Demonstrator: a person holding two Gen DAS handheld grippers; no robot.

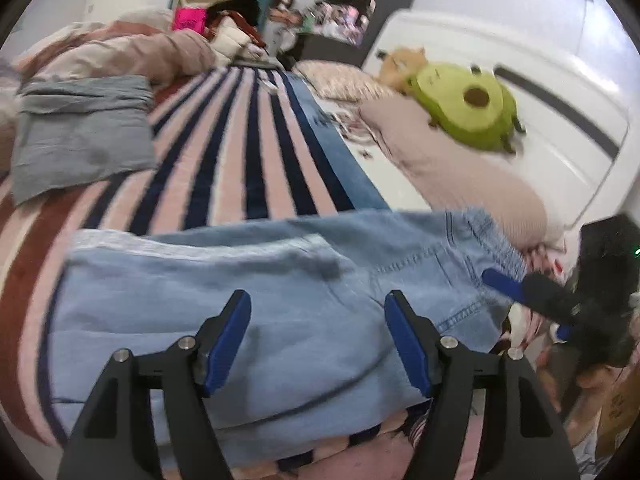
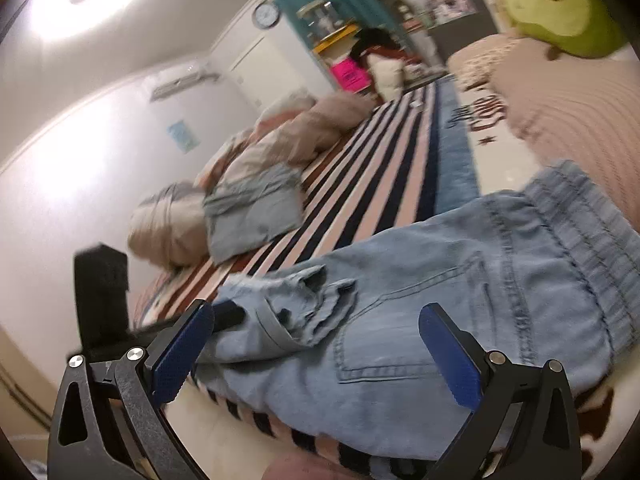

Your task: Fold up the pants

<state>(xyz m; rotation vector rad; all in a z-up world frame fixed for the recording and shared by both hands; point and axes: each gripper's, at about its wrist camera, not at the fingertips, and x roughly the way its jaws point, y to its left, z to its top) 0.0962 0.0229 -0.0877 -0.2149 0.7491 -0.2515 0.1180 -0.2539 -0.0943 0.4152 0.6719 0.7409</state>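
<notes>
Light blue denim pants [image 1: 248,300] lie across the striped bedspread [image 1: 240,152], with the elastic waistband [image 1: 496,240] to the right. My left gripper [image 1: 318,314] hovers open over the folded legs, and its pads touch nothing. In the right wrist view my right gripper [image 2: 316,332] stands open above the seat and back pocket [image 2: 404,320]. A leg hem [image 2: 316,300] lies crumpled on the seat between its fingers. One of the right gripper's blue fingers [image 1: 502,283] shows beside the waistband in the left wrist view.
A folded grey garment [image 1: 80,132] lies at the bed's far left beside a bunched quilt [image 1: 120,52]. A beige pillow [image 1: 460,176] and a green avocado plush [image 1: 468,112] sit to the right by the white headboard [image 1: 540,92]. A person [image 1: 600,376] is at the lower right.
</notes>
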